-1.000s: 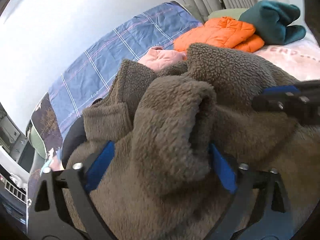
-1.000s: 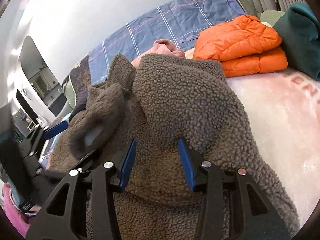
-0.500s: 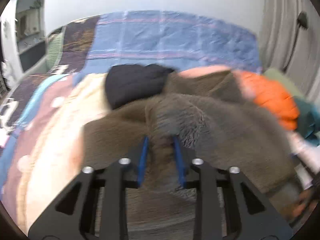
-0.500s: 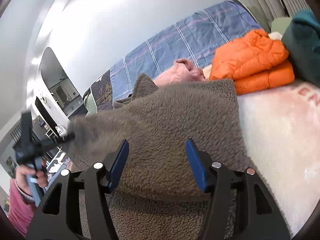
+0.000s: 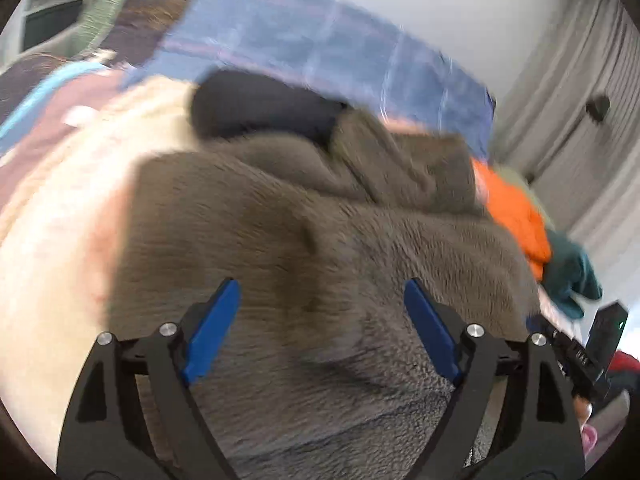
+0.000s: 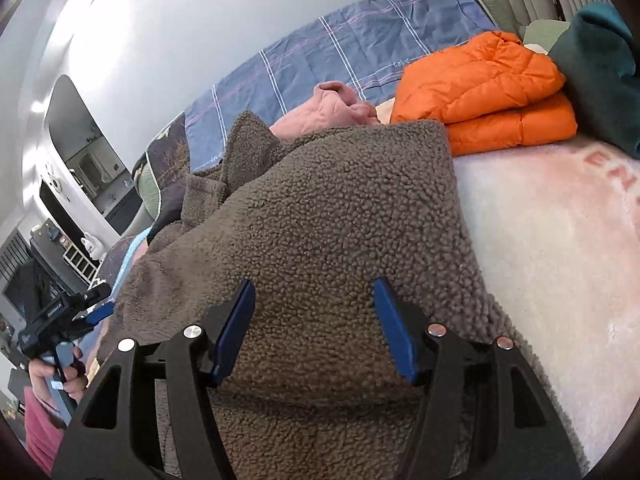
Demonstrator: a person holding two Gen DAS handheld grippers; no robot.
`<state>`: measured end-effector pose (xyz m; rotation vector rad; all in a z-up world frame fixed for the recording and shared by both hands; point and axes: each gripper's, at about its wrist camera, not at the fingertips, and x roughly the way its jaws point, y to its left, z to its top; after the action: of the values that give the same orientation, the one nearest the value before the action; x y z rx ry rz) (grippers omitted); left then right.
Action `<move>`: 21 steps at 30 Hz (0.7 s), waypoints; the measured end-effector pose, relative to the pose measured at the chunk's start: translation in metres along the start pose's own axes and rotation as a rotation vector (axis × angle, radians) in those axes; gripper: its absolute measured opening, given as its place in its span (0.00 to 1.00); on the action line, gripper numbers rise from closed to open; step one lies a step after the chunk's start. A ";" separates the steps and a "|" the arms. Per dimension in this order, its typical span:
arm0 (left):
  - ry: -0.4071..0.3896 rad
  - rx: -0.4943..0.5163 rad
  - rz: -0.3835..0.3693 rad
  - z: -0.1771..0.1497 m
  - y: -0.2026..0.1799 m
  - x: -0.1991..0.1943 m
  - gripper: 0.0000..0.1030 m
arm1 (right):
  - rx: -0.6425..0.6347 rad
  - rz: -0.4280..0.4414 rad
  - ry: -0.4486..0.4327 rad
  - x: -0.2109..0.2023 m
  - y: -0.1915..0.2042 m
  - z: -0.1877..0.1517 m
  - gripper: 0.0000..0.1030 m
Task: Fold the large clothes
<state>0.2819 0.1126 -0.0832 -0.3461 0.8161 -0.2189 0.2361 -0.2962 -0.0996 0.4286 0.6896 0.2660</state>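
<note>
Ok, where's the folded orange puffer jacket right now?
In the right wrist view the orange puffer jacket lies upper right on the bed, just beyond the brown fleece, with the teal garment on its right.

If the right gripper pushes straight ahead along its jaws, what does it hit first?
Most likely the brown fleece jacket: it fills the view between and beyond the open jaws of the right gripper. The orange puffer jacket lies further off to the right, not in line.

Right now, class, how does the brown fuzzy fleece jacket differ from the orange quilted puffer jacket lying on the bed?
The brown fuzzy fleece jacket has a nubbly pile; the orange quilted puffer jacket is smooth and stitched in panels. The fleece lies spread wide and only partly folded; the puffer is a compact, finished stack. The fleece sits right in front of the right gripper; the puffer lies beyond it. Both rest on the bed's pale pink blanket.
</note>
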 end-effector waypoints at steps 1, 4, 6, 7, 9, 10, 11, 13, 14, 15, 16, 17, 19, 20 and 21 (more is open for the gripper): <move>0.043 0.005 0.017 0.000 -0.002 0.016 0.82 | -0.004 -0.007 0.004 0.001 0.000 0.000 0.61; 0.081 0.072 0.094 -0.007 -0.016 0.041 0.38 | -0.012 -0.019 0.004 0.002 0.002 0.000 0.61; 0.018 0.094 0.069 -0.005 -0.026 0.020 0.33 | -0.019 -0.042 -0.025 -0.011 0.005 0.005 0.61; -0.026 0.101 0.061 -0.003 -0.029 0.004 0.32 | -0.040 -0.044 -0.061 -0.023 0.010 0.009 0.61; -0.112 0.139 0.059 0.000 -0.033 -0.033 0.32 | -0.112 -0.027 -0.148 -0.048 0.022 0.017 0.61; -0.138 0.167 0.079 0.000 -0.034 -0.047 0.33 | -0.145 -0.035 -0.180 -0.056 0.028 0.019 0.61; -0.150 0.185 0.104 -0.001 -0.033 -0.054 0.34 | -0.174 -0.051 -0.199 -0.060 0.033 0.021 0.61; -0.137 0.205 0.158 -0.007 -0.025 -0.051 0.40 | -0.211 -0.083 -0.158 -0.049 0.038 0.020 0.61; -0.103 0.213 0.201 -0.015 -0.020 -0.041 0.46 | -0.215 -0.112 -0.105 -0.035 0.037 0.017 0.61; -0.068 0.222 0.253 -0.024 -0.015 -0.027 0.48 | -0.218 -0.170 -0.007 -0.009 0.031 0.010 0.61; -0.025 0.230 0.296 -0.032 -0.009 -0.009 0.55 | -0.215 -0.212 0.083 0.016 0.022 0.001 0.61; 0.014 0.220 0.295 -0.042 0.000 0.009 0.59 | -0.198 -0.221 0.146 0.035 0.012 -0.007 0.62; -0.004 0.192 0.271 -0.040 0.003 0.010 0.60 | -0.189 -0.226 0.136 0.033 0.014 -0.002 0.62; -0.011 0.183 0.273 -0.036 0.003 0.005 0.63 | -0.199 -0.234 0.114 0.028 0.017 -0.001 0.62; -0.016 0.185 0.276 -0.037 0.003 0.004 0.63 | -0.212 -0.246 0.106 0.027 0.018 -0.004 0.62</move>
<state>0.2573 0.1062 -0.1099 -0.0595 0.8119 -0.0324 0.2513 -0.2695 -0.1093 0.1259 0.8014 0.1277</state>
